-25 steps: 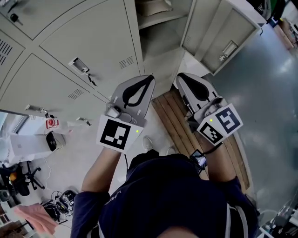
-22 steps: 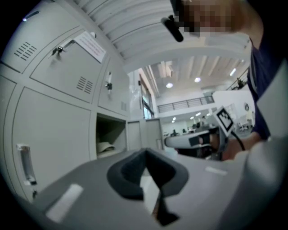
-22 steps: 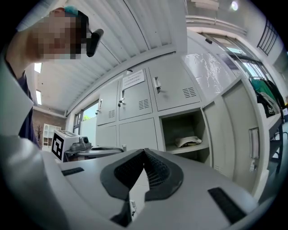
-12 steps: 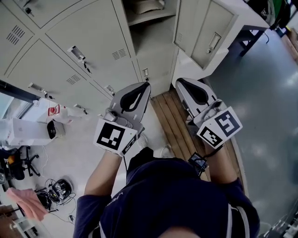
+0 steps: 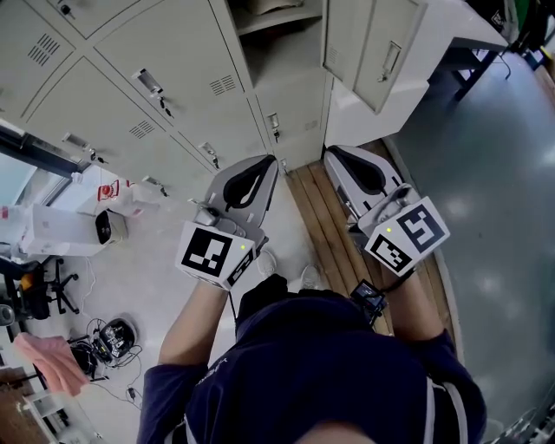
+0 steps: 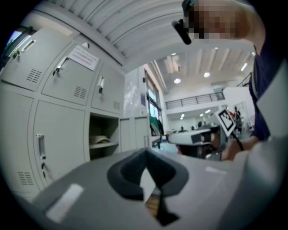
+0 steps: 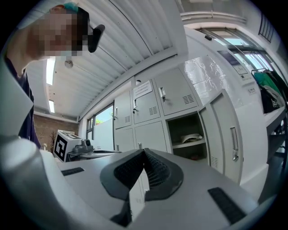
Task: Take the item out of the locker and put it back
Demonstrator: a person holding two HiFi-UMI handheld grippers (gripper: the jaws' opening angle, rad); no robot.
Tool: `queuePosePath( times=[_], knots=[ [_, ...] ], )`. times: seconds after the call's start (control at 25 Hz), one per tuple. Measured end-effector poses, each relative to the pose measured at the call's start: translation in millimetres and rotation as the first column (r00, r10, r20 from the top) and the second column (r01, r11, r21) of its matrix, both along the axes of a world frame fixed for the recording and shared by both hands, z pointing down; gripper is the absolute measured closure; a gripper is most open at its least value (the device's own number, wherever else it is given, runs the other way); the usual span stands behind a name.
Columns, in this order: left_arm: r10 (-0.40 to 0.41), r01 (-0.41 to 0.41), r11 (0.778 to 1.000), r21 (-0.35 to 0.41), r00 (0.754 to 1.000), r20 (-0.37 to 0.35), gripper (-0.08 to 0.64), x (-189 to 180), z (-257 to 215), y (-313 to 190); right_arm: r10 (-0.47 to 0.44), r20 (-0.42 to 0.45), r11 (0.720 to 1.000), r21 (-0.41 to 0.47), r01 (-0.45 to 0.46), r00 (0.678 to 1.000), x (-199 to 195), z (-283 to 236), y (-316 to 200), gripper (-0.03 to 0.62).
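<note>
1. Over the last second the locker bank slid up and left in the head view. The open locker (image 5: 282, 52) ended close to the top edge, and its door (image 5: 377, 43) stood swung out to the right, looking narrower than before. More of the shut lockers on the left came into view.

2. I judged that the person had shifted their stance or head relative to the lockers. Whether that was a step back or only a tilt, the views did not settle.

3. The left gripper (image 5: 273, 160) and right gripper (image 5: 329, 152) kept their places in front of the body, side by side and pointing level toward the lockers, above the wooden board (image 5: 325, 217) on the floor.

4. Both grippers had their jaws pressed together with nothing between the pads, as in the earlier views.

5. The item (image 7: 195, 137), a pale, flat, curved thing, lay on the shelf (image 5: 277, 22) inside the open locker, well apart from both grippers.

6. For the task, this fitted two readings: the item waiting on the shelf to be lifted out, or already returned there. Nothing in these views decided between them.
</note>
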State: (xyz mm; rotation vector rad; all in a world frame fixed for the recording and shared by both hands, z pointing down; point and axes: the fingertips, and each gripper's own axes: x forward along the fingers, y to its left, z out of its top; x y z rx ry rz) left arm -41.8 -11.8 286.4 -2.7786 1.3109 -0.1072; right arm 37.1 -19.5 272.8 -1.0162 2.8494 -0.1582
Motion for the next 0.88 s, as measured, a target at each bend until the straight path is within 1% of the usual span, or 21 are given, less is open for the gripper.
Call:
queuePosePath(
  times=[0.24, 0.44, 0.88],
  knots=[
    [0.002, -0.002, 1.0, -0.019, 1.0, 0.0, 0.555, -4.0, 6.6, 11.9, 0.0, -0.013, 1.0, -0.027, -0.001, 1.0, -3.6, 12.3, 13.6, 0.584],
    [0.003, -0.003, 0.999, -0.048, 1.0, -0.005, 0.555, -16.5, 18.9, 17.8, 0.011, -0.017, 0.998, -0.053, -0.012, 1.0, -14.8, 21.8, 20.6, 0.584],
    [0.011, -0.012, 0.999, -0.048, 1.0, -0.016, 0.555, -44.5, 20.1, 28.4, 0.035, -0.05, 0.997, -0.063, -0.038, 0.998, -42.3, 31.8, 30.1, 0.586]
  ],
)
